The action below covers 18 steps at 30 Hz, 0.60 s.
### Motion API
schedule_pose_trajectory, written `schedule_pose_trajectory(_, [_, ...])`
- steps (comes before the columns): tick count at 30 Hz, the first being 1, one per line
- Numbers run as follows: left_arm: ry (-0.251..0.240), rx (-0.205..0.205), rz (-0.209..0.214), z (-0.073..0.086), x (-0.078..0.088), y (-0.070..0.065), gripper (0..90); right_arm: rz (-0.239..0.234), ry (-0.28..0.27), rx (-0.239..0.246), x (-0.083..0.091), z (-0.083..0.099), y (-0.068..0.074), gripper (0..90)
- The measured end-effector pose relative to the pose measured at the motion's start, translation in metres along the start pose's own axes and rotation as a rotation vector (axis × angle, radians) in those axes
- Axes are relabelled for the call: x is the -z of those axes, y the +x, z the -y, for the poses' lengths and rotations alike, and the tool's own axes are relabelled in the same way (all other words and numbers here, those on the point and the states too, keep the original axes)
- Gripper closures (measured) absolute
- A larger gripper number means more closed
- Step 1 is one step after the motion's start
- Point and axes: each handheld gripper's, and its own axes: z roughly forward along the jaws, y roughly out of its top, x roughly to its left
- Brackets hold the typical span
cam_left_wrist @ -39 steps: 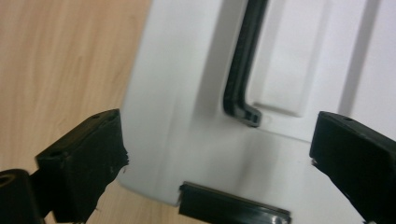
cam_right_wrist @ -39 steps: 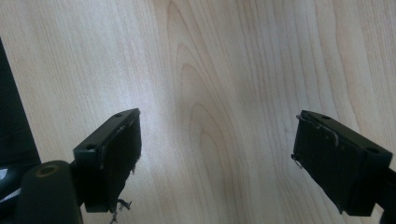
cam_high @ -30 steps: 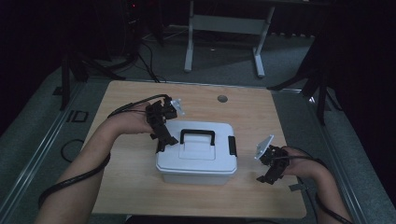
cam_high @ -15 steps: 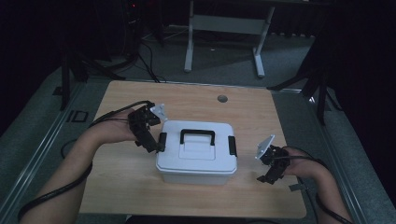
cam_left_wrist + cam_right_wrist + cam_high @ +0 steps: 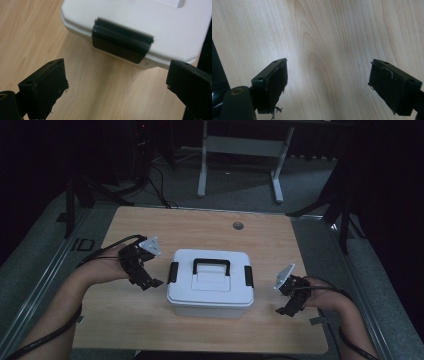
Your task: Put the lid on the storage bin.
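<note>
A white plastic box [image 5: 210,285] with a black carry handle [image 5: 212,265] and black side latches sits in the middle of the wooden table [image 5: 200,227]. My left gripper [image 5: 150,282] is open just left of the box, apart from its left latch [image 5: 173,272]. In the left gripper view that latch [image 5: 121,43] lies ahead of the spread jaws, and nothing is between them. My right gripper [image 5: 285,310] is open to the right of the box, pointed down at bare wood [image 5: 324,50], a short way off the right latch [image 5: 248,276].
A round cable hole [image 5: 238,226] lies near the table's far edge. Beyond the table stand a grey metal frame [image 5: 240,150] and dark stands on the floor. Cables trail from both grippers toward the near edge.
My left gripper has pulled back from the box's far left corner, moving left and then nearer along its left side. The right gripper has barely moved.
</note>
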Motion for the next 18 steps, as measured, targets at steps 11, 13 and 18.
schedule_pose_trajectory(11, [0.006, 0.032, 0.005, 0.027, -0.008, -0.003, 2.3, 0.006, 0.002, -0.012, -0.002, 0.003, 0.000, 14.9])
schedule_pose_trajectory(13, [0.003, 0.031, -0.002, 0.032, -0.012, -0.003, 2.3, 0.007, 0.004, -0.012, -0.003, 0.003, -0.001, 14.9])
schedule_pose_trajectory(18, [-0.008, 0.044, 0.027, 0.042, -0.024, -0.004, 3.2, 0.009, 0.007, -0.009, -0.002, 0.002, -0.002, 14.9])
